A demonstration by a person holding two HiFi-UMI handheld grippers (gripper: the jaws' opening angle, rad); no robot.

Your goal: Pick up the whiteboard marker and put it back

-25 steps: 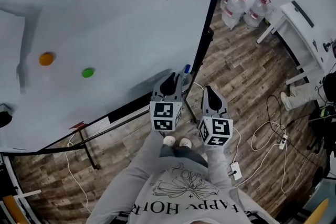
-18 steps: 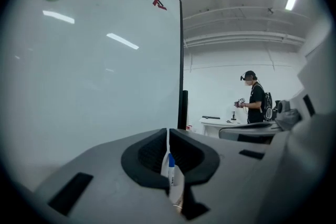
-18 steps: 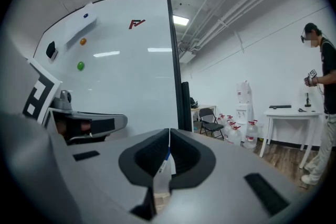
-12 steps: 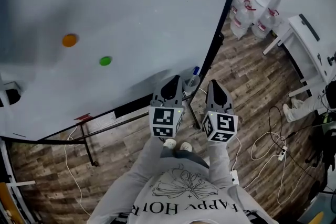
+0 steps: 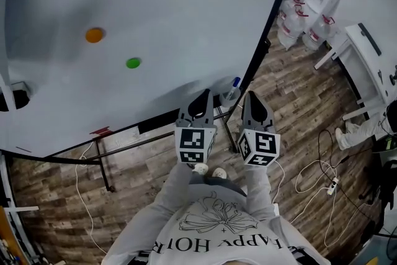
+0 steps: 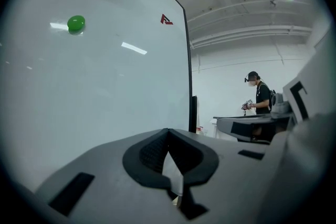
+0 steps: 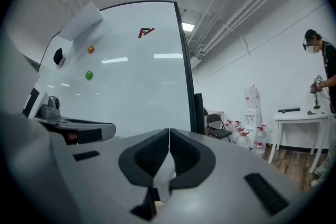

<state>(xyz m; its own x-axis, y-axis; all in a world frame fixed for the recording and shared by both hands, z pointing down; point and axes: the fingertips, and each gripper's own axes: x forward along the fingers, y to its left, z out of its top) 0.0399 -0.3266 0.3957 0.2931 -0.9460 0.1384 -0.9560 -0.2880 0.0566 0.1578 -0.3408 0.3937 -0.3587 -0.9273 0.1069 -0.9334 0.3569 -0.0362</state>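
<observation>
Whiteboard marker [image 5: 235, 82] single, two magnets [image 5: 94, 35], left tongs [image 5: 201, 95], right tongs [image 5: 249, 96] closed

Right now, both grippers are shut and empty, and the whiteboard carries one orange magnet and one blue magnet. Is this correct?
No: the second magnet is green, not blue; the head view shows it near the orange magnet on the whiteboard. The left gripper and right gripper are shut and empty.

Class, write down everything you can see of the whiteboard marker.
The whiteboard marker shows only in the head view, small: blue cap, pale body, standing tilted at the whiteboard's lower right corner beside its black frame. What holds its lower end is too small to tell. The left gripper and right gripper, both shut, are just short of it, not touching.
</observation>
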